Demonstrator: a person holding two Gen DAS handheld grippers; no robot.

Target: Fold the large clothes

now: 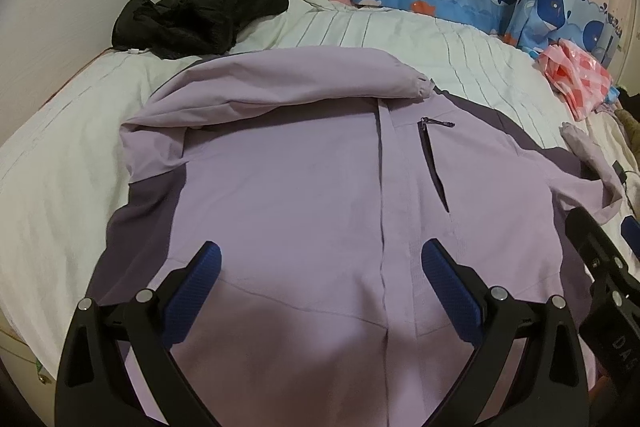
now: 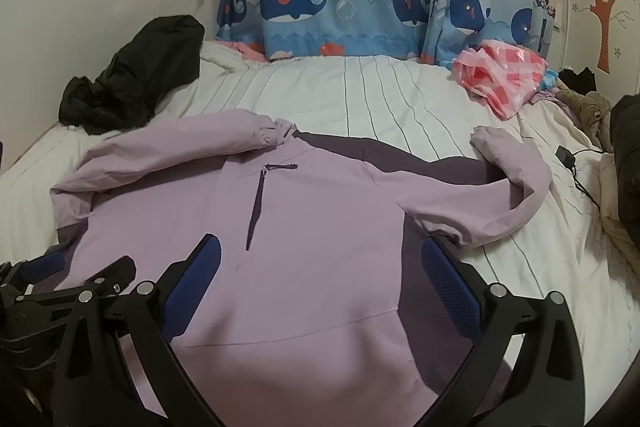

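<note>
Lilac jacket (image 1: 312, 195) spread front-up on striped white bedding (image 1: 64, 163), zip closed down the centre, hem end nearest both cameras. One sleeve (image 1: 280, 83) already brought across the chest, cuff ending nr the chest pocket zip (image 1: 432, 155); other sleeve (image 2: 516, 187) out to the side, curling on the bedding w/ cuff pointing toward the curtain (image 2: 340, 11). Left gripper (image 1: 320, 291) over the lower front panel, jaws wide apart, nothing between them. Right gripper (image 2: 320, 287) likewise spread wide & empty, above the hem on the side of the loose sleeve; contact w/ fabric can't be told for either. Judged from layout: roughly one fold done, most left — second sleeve to come in, then body to be doubled up from the hem, prob. sides tucked too. Black garment (image 1: 208, 3) heaped near the wall & pink checked bag (image 2: 504, 79) by the curtain, both well apart from the jacket; whether the black one also awaits folding can't be told.
</note>
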